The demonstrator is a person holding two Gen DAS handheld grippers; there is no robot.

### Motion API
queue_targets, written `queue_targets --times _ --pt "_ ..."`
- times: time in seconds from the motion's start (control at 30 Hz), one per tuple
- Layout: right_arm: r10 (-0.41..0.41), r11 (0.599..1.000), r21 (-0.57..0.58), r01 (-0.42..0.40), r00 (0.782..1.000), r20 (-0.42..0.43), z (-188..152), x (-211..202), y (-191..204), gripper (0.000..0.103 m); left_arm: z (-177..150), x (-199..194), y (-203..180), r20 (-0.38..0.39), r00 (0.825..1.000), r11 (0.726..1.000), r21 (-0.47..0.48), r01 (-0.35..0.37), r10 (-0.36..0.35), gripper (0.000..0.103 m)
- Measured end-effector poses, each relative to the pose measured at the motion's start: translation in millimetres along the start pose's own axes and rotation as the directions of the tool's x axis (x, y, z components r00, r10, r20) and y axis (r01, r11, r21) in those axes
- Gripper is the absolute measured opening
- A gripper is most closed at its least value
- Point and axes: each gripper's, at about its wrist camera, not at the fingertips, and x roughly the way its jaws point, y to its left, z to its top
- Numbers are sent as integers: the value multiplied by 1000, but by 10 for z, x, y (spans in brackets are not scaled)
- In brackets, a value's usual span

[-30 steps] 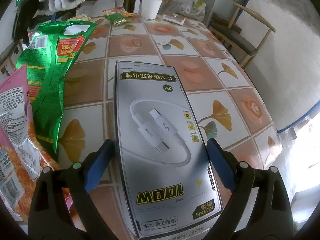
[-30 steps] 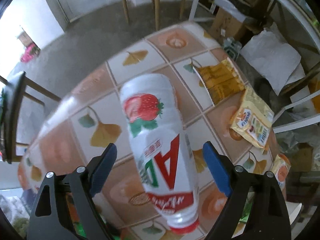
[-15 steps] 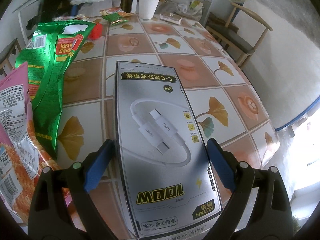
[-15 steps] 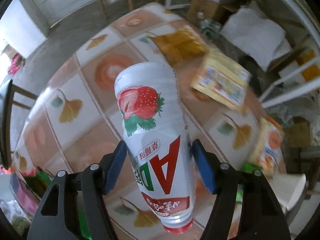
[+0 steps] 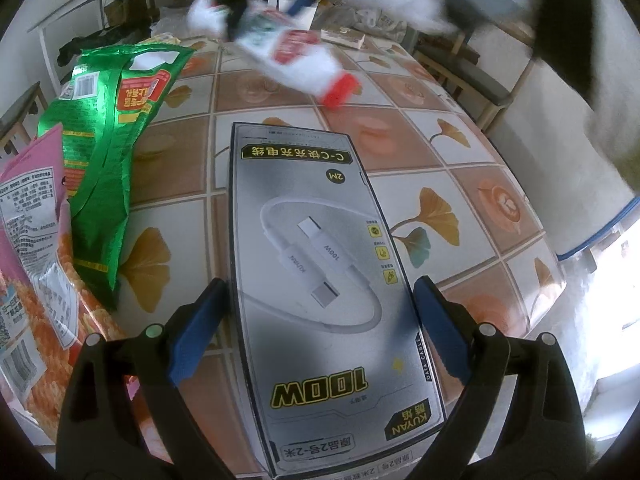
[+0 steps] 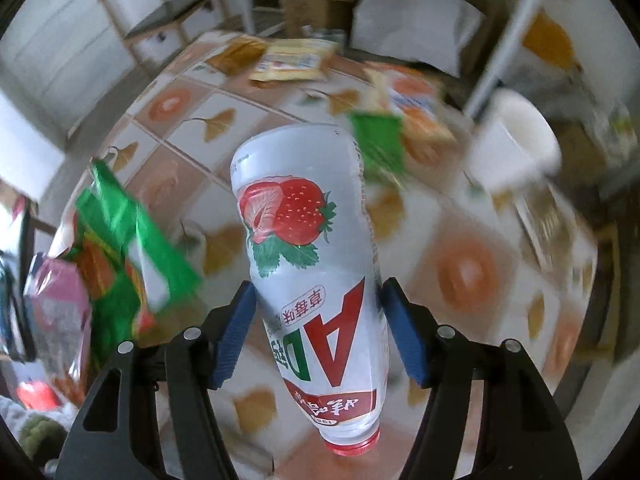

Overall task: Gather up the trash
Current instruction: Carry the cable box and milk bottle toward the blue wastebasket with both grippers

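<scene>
My left gripper (image 5: 320, 320) is shut on a grey cable box (image 5: 316, 264) printed "100W" and holds it flat above the tiled table (image 5: 460, 184). My right gripper (image 6: 316, 328) is shut on a white strawberry drink bottle (image 6: 312, 256) with a red cap, cap end toward the camera. The bottle also shows blurred in the left wrist view (image 5: 304, 64), in the air over the far half of the table, with the right gripper behind it.
A green snack bag (image 5: 108, 152) and a pink-orange snack bag (image 5: 28, 264) lie at the table's left. A white paper cup (image 6: 516, 140), yellow wrappers (image 6: 292, 60) and an orange packet (image 6: 416, 108) sit on the far side. A chair (image 5: 468, 76) stands to the right.
My right gripper closed on the bottle and swung it over the table toward the left gripper. The left gripper kept still with the cable box.
</scene>
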Motion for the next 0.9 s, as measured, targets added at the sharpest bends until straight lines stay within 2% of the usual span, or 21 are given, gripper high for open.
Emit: queue_targets --times 0.13,0.27,0.4,0.53,0.73,0.9 --pt "9 992 124 -11 1000 16 -529 -165 -352 63 6 8 -5 -4 1000 1000 -2 -4 4 90" --pt "44 955 292 -48 999 21 -1093 -270 -660 63 14 3 31 0 1000 1000 -17 12 -12 90" --pt "99 898 427 -111 994 49 -1579 -324 -822 63 25 -18 99 8 999 998 -41 40 -40 90" --pt "164 813 548 -198 980 110 -1977 -303 -927 63 47 -16 146 8 998 995 -75 64 -64 90" --pt "168 758 604 -247 968 184 -2227 -340 -1001 63 99 -18 263 8 996 984 -155 90 -90 90" --pt "145 771 595 -226 973 181 -2304 -421 -956 71 167 6 283 -3 999 982 -179 53 -54 90"
